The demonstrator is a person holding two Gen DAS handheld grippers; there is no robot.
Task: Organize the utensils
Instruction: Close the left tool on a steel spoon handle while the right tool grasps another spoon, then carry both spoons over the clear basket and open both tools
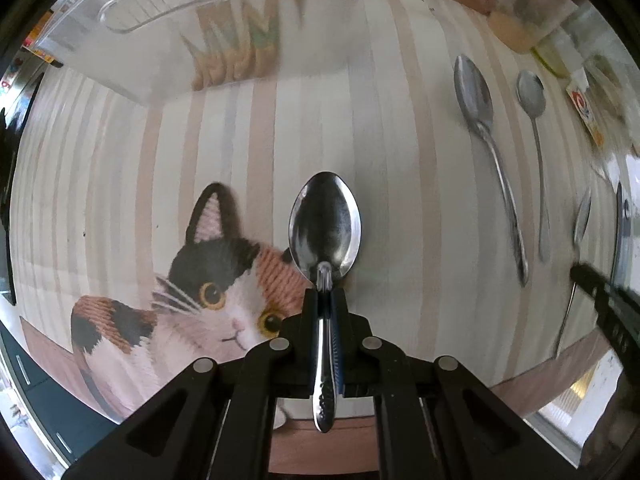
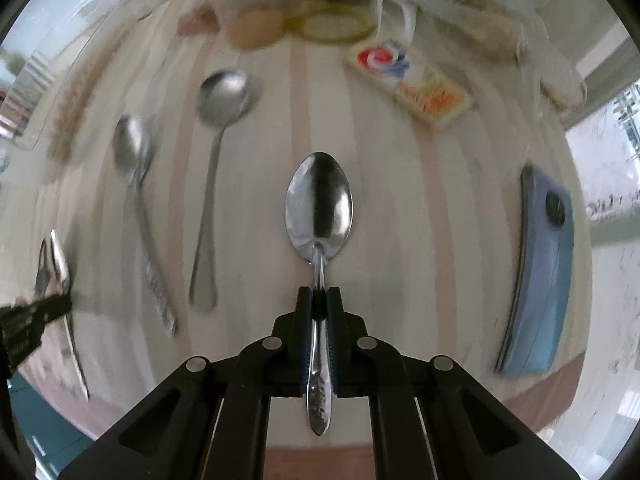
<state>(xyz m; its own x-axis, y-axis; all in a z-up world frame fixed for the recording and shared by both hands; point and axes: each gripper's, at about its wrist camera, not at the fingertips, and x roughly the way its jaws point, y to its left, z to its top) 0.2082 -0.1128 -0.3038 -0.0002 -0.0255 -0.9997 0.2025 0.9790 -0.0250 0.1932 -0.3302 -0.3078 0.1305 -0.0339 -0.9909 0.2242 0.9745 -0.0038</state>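
My left gripper (image 1: 324, 294) is shut on the handle of a steel spoon (image 1: 325, 224), bowl forward, above the striped tablecloth near a cat picture (image 1: 192, 300). My right gripper (image 2: 319, 292) is shut on another steel spoon (image 2: 319, 204), held the same way. Two loose spoons lie on the cloth: a patterned-handle spoon (image 1: 486, 152) (image 2: 138, 200) and a round-bowl spoon (image 1: 534, 140) (image 2: 216, 160). The right gripper with its spoon shows at the far right of the left wrist view (image 1: 580, 276), and the left gripper with its spoon at the far left of the right wrist view (image 2: 52, 300).
A clear plastic organizer tray (image 1: 168, 20) stands at the back left in the left wrist view. Jars, an egg-like object (image 2: 254, 28), a detergent packet (image 2: 412, 80) and bags crowd the back. A blue flat object (image 2: 538, 272) lies at the right. The table edge is near.
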